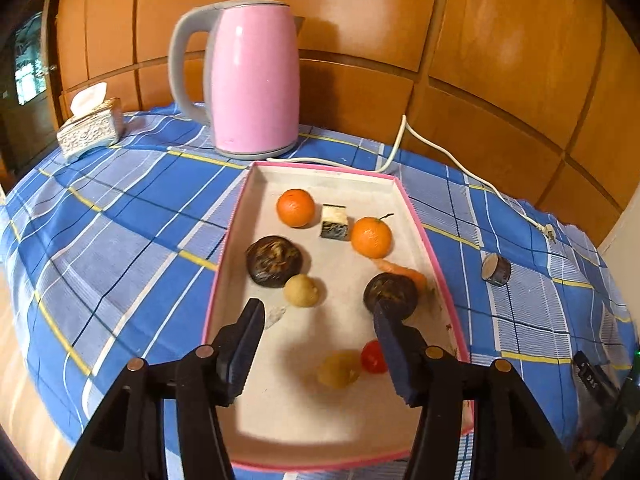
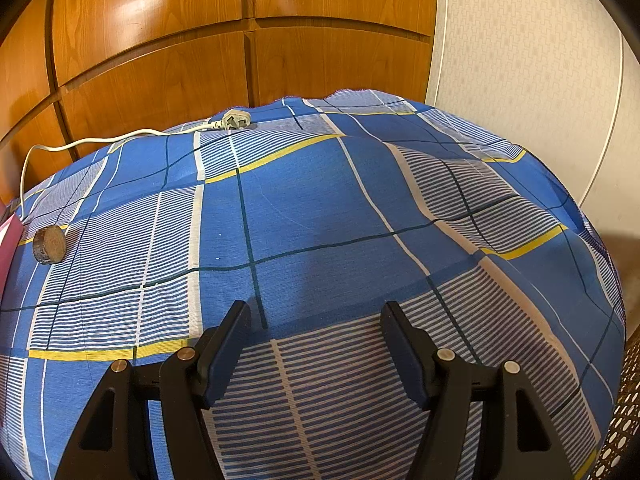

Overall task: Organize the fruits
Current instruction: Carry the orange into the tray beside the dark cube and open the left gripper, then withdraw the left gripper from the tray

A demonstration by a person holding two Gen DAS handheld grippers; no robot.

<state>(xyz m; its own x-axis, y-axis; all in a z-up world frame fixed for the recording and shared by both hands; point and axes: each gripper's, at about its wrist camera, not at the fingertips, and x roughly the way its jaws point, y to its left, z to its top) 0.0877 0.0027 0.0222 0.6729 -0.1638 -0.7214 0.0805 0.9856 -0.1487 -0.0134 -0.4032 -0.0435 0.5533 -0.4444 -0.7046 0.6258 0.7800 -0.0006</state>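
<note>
A pink-rimmed white tray lies on the blue checked cloth. In it are two oranges, two dark round fruits, a small tan fruit, a yellowish fruit, a red fruit, a carrot-like piece and a dark-and-cream block. My left gripper hangs open above the tray's near half with nothing between its fingers. My right gripper stands open over bare cloth. A dark round slice lies on the cloth right of the tray.
A pink kettle stands behind the tray, its white cord trailing right to a plug. A tissue box sits at the far left. Wooden panels back the table; the cloth drops off at the right edge.
</note>
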